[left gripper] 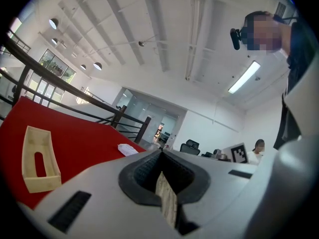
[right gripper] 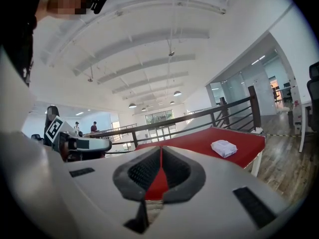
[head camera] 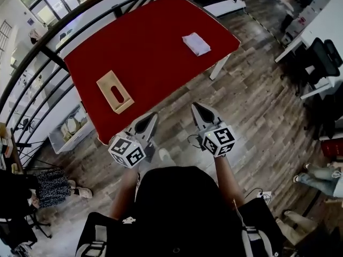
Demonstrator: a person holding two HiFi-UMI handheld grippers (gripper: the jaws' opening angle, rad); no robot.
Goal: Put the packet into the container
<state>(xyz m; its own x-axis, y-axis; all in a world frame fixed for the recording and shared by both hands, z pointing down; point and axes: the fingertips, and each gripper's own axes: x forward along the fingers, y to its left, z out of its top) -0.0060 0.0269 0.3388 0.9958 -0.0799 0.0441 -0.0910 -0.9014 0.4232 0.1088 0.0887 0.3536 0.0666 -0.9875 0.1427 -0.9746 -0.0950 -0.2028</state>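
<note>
A white packet (head camera: 196, 43) lies on the red table (head camera: 150, 47) near its right edge; it also shows in the right gripper view as the packet (right gripper: 224, 148) and small in the left gripper view as the packet (left gripper: 127, 150). A tan open-top container (head camera: 114, 91) with a slot in its bottom sits toward the table's left front, seen also as the container (left gripper: 38, 159). My left gripper (head camera: 153, 116) and right gripper (head camera: 195, 107) are both shut and empty, held side by side over the floor just short of the table's near edge.
A black railing (head camera: 48, 52) runs behind and left of the table. Wood floor (head camera: 252, 106) lies to the right, with desks and office chairs (head camera: 321, 58) at far right. Another person's legs (head camera: 321, 175) stand at right.
</note>
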